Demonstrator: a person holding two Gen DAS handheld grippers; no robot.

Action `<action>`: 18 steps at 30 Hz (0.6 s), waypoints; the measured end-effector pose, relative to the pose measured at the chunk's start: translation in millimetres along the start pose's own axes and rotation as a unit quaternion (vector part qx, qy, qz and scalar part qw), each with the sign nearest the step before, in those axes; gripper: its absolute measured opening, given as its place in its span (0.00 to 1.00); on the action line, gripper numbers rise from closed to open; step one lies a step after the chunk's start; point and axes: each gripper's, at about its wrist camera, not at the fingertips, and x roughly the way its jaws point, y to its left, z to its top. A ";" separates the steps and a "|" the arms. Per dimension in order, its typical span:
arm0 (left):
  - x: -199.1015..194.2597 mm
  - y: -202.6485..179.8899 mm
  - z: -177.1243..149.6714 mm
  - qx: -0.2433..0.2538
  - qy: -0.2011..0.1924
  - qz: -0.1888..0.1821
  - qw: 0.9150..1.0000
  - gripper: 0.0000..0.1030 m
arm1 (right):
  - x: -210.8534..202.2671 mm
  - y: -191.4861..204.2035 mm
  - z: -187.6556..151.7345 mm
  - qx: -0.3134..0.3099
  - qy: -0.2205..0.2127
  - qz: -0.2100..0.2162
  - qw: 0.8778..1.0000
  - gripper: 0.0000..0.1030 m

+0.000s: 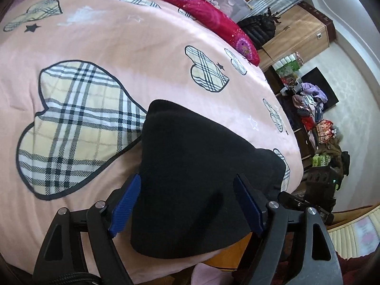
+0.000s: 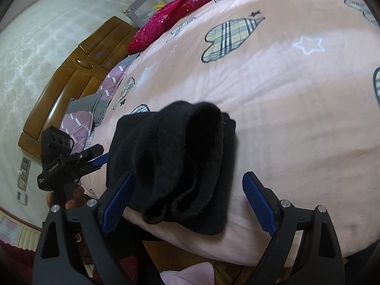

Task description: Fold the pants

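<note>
The black pants (image 1: 194,166) lie folded into a compact bundle on the pink bedspread (image 1: 142,47) near the bed's front edge. They also show in the right wrist view (image 2: 180,156), with a rolled fold on top. My left gripper (image 1: 187,204) is open, its blue pads either side of the bundle's near end, not clamping it. My right gripper (image 2: 187,204) is open too, straddling the bundle's near edge. The left gripper also shows in the right wrist view (image 2: 71,161), at the bundle's left side.
The bedspread (image 2: 285,95) has plaid heart patches (image 1: 78,128). A red quilt (image 1: 209,11) lies along the far side. A wooden headboard (image 2: 78,71) and pillows (image 2: 95,104) are at left. A wardrobe (image 1: 296,33) and a cluttered shelf of clothes (image 1: 308,109) stand past the bed.
</note>
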 end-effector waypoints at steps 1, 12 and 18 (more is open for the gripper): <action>1.9 0.5 0.5 -0.001 0.002 0.000 1.000 0.78 | 1.9 -1.1 -0.7 0.003 0.001 0.003 1.000 0.89; 31.7 18.3 8.1 -0.017 0.021 0.019 0.999 0.79 | 16.5 -32.0 -5.2 0.071 0.017 0.054 0.996 0.78; 37.8 26.0 11.2 -0.022 0.028 0.012 0.999 0.76 | 22.4 -38.1 -6.1 0.079 0.027 0.079 0.993 0.74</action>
